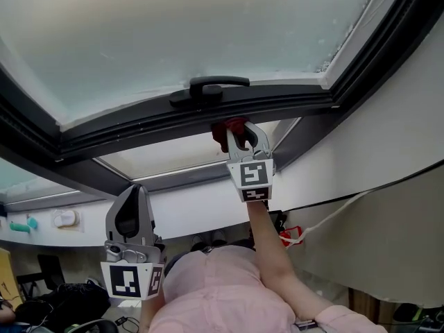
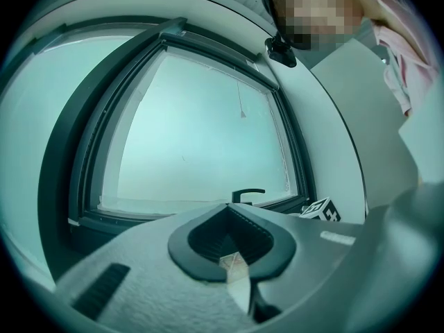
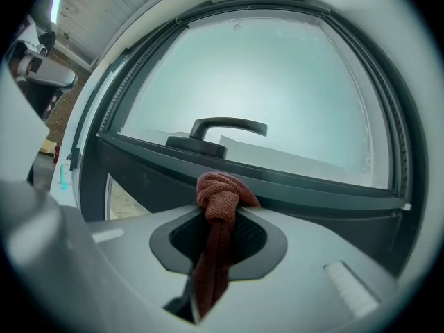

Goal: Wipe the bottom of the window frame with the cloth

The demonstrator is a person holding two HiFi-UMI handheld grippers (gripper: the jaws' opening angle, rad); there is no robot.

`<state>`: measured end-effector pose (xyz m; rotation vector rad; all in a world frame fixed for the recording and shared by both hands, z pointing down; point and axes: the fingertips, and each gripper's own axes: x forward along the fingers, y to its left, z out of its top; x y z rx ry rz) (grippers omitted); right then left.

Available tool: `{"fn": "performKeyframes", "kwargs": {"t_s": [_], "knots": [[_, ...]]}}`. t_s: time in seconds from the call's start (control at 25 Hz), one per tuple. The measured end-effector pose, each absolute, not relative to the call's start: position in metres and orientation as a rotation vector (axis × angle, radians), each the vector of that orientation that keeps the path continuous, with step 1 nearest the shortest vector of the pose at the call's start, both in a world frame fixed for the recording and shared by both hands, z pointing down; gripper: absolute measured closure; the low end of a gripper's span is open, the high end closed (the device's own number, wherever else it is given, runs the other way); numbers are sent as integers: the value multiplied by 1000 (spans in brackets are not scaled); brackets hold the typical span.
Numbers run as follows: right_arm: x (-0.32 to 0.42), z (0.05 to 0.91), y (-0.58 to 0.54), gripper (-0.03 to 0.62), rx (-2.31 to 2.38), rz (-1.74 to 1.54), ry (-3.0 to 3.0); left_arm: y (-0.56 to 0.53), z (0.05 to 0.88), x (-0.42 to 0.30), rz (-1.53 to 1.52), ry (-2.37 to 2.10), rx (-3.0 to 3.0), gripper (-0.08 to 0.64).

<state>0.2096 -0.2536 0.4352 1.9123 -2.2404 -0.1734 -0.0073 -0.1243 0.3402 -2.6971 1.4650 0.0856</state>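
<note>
**Cloth raised to the window frame**

Frosted glass is filling the dark window frame (image 1: 125,127). Just below the handle (image 1: 211,87), the right gripper (image 1: 240,133) is reaching up on an outstretched arm, its jaws pinching the red cloth (image 1: 234,124) at the bottom rail. The left gripper (image 1: 132,217) is hanging well below the handle, jaws together and empty. Whether the cloth is touching the rail is hard to make out.

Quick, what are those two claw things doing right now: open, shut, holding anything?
Left gripper: shut, with nothing clearly held.
Right gripper: shut on the red cloth.

Rust-red cloth (image 3: 219,194), dark grey window frame (image 1: 125,127)
</note>
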Motion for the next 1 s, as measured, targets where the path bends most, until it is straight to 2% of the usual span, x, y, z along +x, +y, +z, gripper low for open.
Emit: {"fn": "performKeyframes", "kwargs": {"t_s": [1.0], "knots": [[322, 432, -245, 526, 2016, -188, -2182, -117, 344, 31, 107, 1509, -2660, 565]]}}
